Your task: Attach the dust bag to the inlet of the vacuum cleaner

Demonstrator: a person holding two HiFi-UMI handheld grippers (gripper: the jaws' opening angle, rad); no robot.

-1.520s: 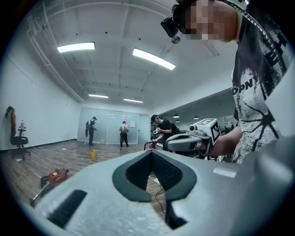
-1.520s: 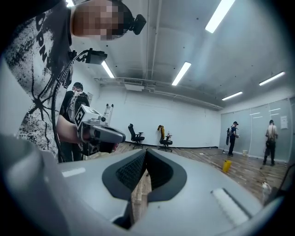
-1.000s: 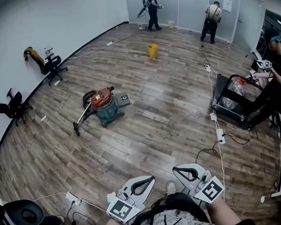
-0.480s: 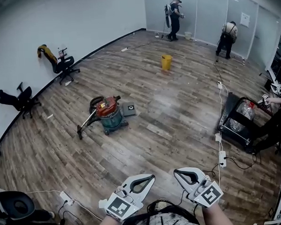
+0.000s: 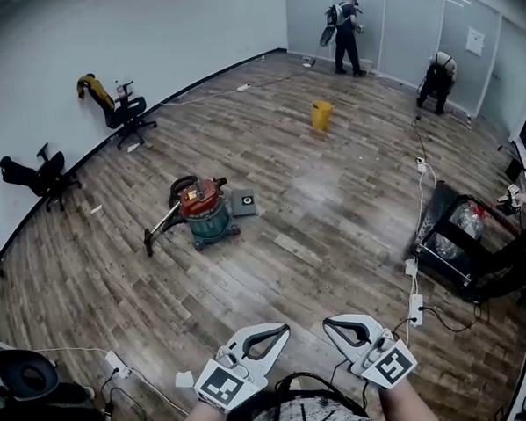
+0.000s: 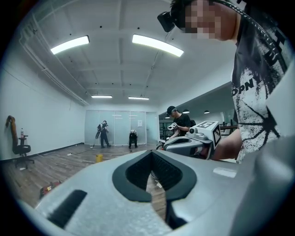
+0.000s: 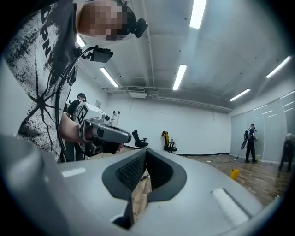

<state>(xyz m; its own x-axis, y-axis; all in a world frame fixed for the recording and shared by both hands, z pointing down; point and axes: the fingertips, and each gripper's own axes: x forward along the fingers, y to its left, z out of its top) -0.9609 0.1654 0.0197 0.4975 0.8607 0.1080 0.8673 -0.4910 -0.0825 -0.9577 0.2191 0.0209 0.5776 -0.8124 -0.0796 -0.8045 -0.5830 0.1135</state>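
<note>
Beyond the vacuum cleaner [image 5: 203, 210] stands a bucket [image 5: 321, 115].

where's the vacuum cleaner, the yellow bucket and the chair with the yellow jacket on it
vacuum cleaner [image 5: 197, 198], head view, on its red lid
yellow bucket [image 5: 321, 116], head view, on its side wall
chair with the yellow jacket [image 5: 133, 110], head view, on its dark seat
</note>
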